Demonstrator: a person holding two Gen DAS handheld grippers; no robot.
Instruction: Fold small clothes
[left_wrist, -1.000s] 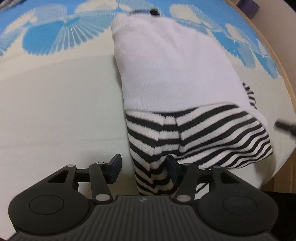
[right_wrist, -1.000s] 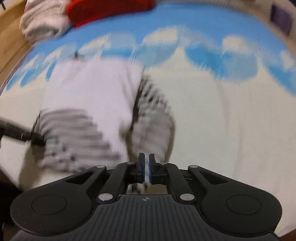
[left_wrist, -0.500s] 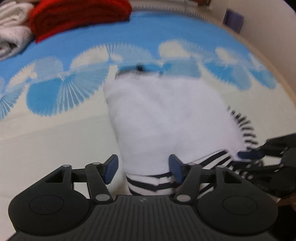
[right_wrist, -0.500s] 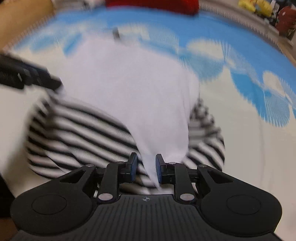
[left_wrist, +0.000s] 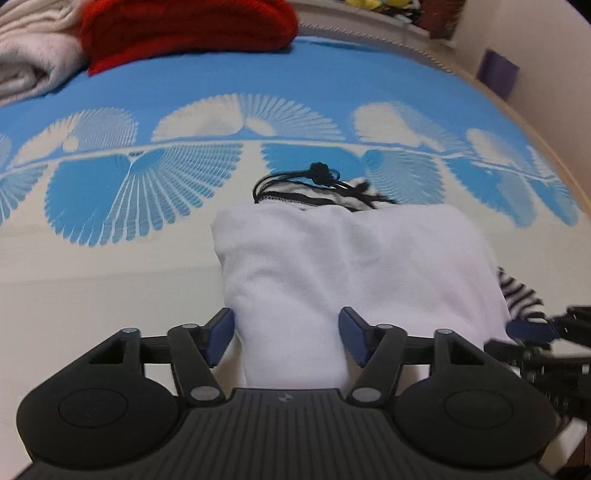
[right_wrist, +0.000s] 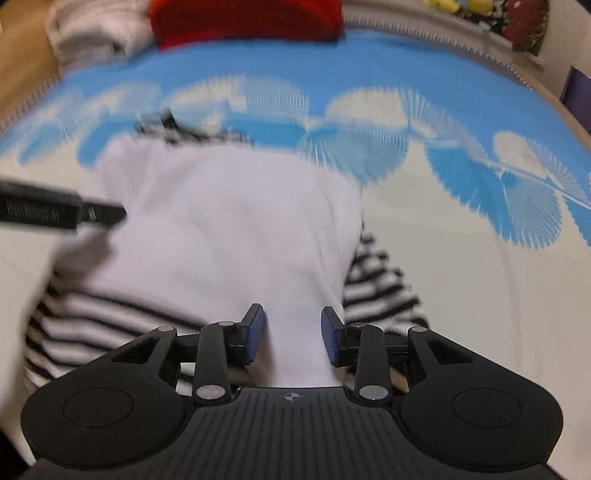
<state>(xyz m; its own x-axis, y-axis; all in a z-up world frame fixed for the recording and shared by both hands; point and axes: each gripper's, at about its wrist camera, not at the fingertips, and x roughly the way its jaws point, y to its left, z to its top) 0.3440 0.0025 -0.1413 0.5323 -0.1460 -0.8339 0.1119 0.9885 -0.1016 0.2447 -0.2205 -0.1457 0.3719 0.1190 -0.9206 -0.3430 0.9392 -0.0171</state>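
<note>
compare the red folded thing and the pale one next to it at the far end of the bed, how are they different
The red folded cloth is vivid red; the pale folded cloth is off-white or cream. In the left wrist view the red one sits right of the pale one and overlaps its edge. The red one looks finely ribbed, the pale one fuzzier with soft rolled folds. Both lie folded on the blue end of the bedspread, far from the white garment being folded.

Both wrist cameras look steeply down, close over the same folded garment (left_wrist: 354, 266), from opposite sides.
</note>
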